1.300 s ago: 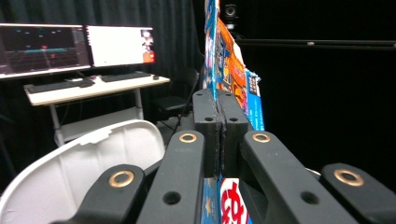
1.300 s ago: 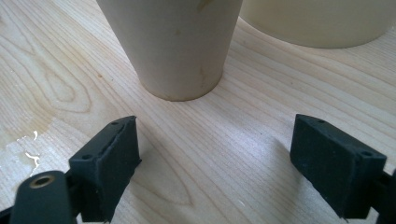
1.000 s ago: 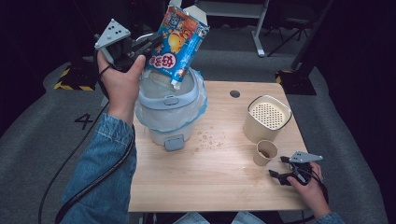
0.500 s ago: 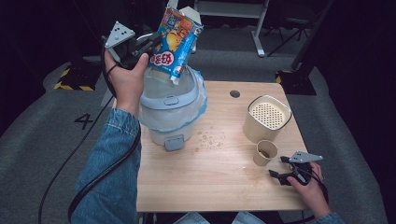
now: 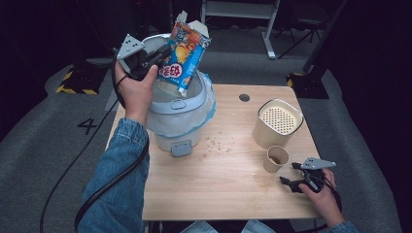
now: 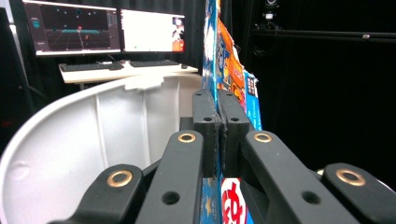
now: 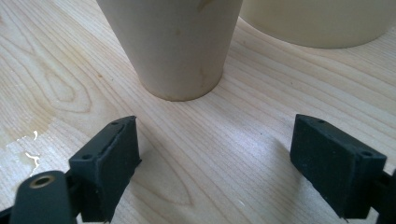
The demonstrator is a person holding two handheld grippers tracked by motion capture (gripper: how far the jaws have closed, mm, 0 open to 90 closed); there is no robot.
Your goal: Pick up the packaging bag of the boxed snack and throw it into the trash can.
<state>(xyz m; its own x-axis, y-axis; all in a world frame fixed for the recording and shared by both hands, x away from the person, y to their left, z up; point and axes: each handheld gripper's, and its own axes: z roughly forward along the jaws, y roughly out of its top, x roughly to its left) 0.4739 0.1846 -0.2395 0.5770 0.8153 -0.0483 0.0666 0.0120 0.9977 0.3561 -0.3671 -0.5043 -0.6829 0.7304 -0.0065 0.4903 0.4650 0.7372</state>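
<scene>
My left gripper (image 5: 158,56) is shut on a flat blue and orange snack bag (image 5: 183,56), held tilted over the mouth of a white bin (image 5: 177,121) with a pale liner at the table's back left. In the left gripper view the two jaws pinch the snack bag (image 6: 224,70) edge-on, with the bin's raised lid (image 6: 84,140) to their left. My right gripper (image 5: 290,178) rests open on the table near the front right. Its spread fingers (image 7: 109,158) point at a small beige paper cup (image 7: 180,46), a short way off and untouched.
A cream canister with a perforated top (image 5: 278,121) stands just behind the paper cup (image 5: 276,158). Crumbs (image 5: 218,144) lie scattered on the wooden table (image 5: 223,194) beside the bin. A wet patch (image 7: 28,140) shines near my right gripper. Monitors and a desk (image 6: 107,42) stand beyond the table.
My left gripper has come down and toward the bin with the snack bag, whose lower end now hangs closer to the opening. The right gripper has stayed in place.
</scene>
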